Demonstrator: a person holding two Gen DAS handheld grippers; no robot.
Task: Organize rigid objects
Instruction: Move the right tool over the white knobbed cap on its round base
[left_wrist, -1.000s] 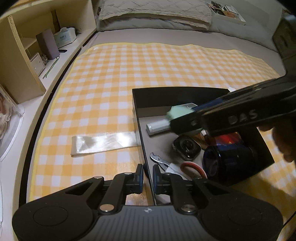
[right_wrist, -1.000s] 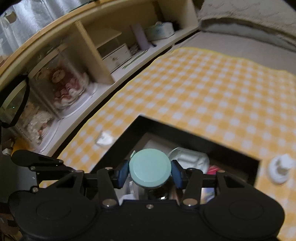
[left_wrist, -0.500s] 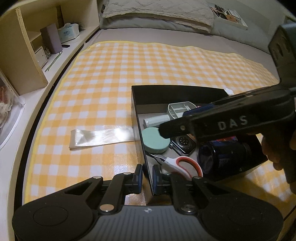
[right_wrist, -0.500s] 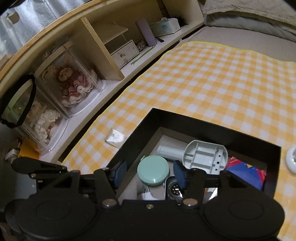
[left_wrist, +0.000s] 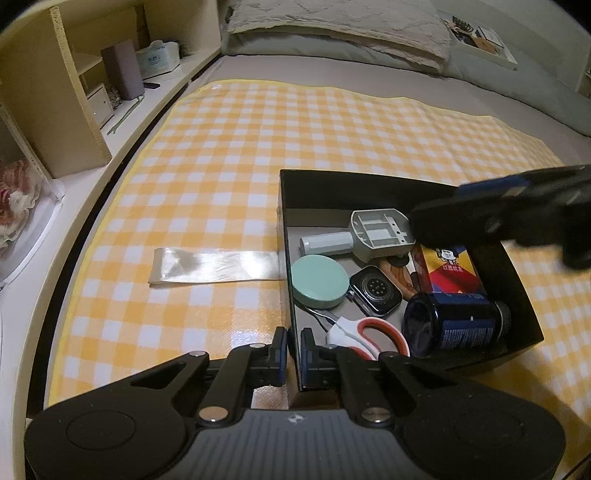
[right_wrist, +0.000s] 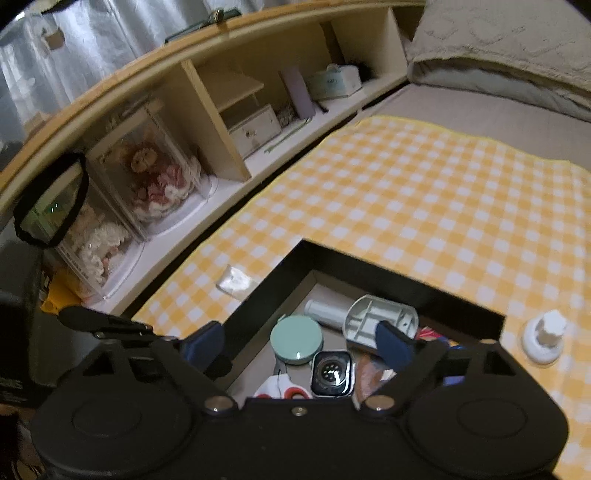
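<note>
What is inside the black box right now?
In the black box: mint round tin, grey handled part, smartwatch, scissors, dark jar, colourful pack. Anything beneath is hidden.

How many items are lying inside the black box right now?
7 visible: grey handle, mint round case, watch, scissors, dark jar, colourful packet, brown item. More may hide underneath.
</note>
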